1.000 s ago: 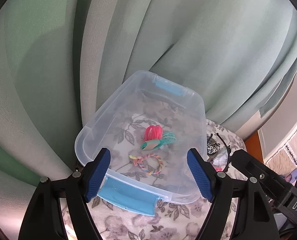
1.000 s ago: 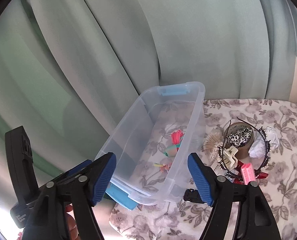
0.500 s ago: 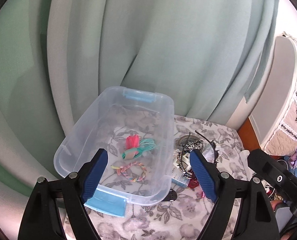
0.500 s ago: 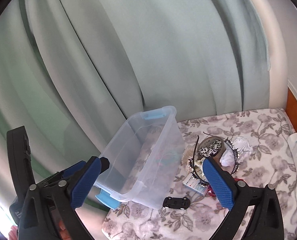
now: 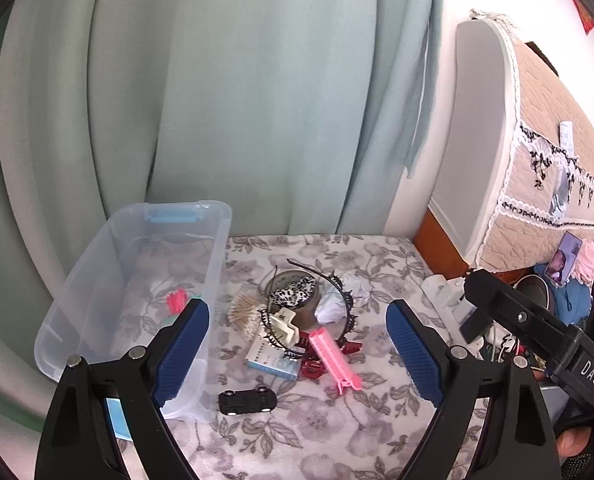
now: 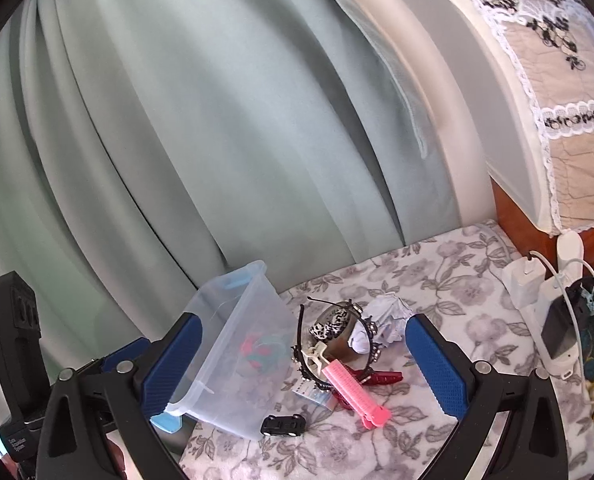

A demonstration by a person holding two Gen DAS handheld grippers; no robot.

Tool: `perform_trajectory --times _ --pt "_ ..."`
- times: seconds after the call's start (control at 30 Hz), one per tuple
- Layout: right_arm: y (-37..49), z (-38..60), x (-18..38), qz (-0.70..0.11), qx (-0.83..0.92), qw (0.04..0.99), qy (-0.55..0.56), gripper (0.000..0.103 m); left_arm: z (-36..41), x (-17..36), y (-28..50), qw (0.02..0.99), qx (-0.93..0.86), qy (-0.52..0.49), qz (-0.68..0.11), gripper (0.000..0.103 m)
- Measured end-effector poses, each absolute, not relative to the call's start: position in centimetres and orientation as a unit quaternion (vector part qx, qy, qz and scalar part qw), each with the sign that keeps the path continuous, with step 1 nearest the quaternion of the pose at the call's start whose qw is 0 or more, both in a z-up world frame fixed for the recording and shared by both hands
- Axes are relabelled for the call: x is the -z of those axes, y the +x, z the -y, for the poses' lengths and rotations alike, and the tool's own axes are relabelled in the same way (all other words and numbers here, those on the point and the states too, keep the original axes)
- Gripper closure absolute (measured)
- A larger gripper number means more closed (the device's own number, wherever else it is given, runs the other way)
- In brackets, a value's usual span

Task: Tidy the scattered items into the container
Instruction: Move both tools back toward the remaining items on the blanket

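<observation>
Toy car [image 5: 247,401] lies just right of the container [image 5: 97,288].

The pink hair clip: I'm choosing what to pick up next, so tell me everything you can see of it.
The pink hair clip is a long, ridged clip, apparently plastic, with a forked tail at its near end. It lies flat and slanted on the floral cloth at the near edge of the pile, its far end over the dark red clip, right of the black toy car. No jaws touch it.

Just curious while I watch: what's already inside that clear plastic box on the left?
Inside the clear box lies a pink-red tassel-like bundle with something teal beside it. The left gripper's finger covers the box's near end, so anything lying there cannot be seen.
</observation>
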State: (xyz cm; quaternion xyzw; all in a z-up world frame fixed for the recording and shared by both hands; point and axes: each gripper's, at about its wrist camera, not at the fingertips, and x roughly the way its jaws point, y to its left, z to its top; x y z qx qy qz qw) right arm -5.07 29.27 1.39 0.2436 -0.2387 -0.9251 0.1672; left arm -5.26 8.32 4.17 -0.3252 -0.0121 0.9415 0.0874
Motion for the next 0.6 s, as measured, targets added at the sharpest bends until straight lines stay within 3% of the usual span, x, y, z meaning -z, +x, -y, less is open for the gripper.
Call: perform_trajectory --times 0.2,0.43,0.6 --pt "-5.0 -32.4 0.5 0.269 0.916 0.139 0.263 0.0 -9.8 -3.0 -5.6 0.117 -0.928 -0.352 0.04 0.012" --pt "-5.1 -33.4 3.0 0.259 0.906 0.143 0.304 0.0 -11.6 -0.5 -6.1 0.112 -0.912 -0.393 0.01 0.012" --pt "-5.6 -33.1 5.0 0.244 0.899 0.144 0.334 0.0 -11.7 2.2 -6.7 0.097 -0.9 -0.425 0.014 0.002"
